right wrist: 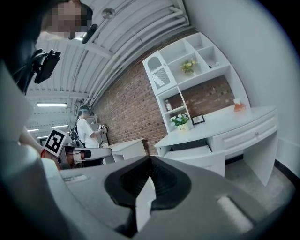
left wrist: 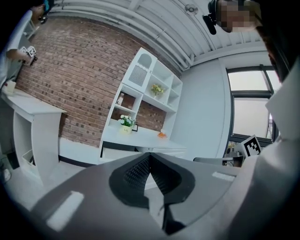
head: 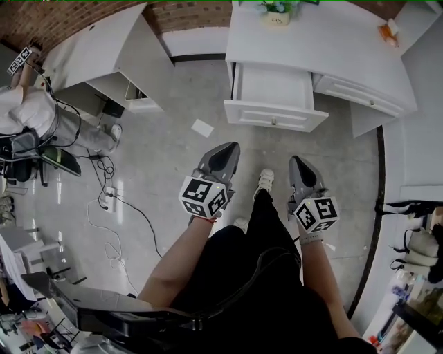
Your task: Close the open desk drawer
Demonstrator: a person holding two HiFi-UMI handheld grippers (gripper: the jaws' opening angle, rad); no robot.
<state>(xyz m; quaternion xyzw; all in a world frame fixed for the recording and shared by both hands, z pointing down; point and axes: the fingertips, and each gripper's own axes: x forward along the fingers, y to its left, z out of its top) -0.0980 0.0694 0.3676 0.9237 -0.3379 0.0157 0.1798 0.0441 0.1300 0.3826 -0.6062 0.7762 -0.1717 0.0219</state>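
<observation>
Found drawer (head: 273, 93) pulled out toward the near side, under the left half of the white worktop (head: 325, 48), far centre. Noted potted plant (head: 278, 14) at the worktop's far edge. Saw a small orange item (head: 387, 31) far right, too small to identify. Logged left tool (head: 227, 152) and right tool (head: 298, 164) near, well apart from drawer, above grey floor (head: 166, 159). Checked both: closed tip to tip, gripping nothing.
</observation>
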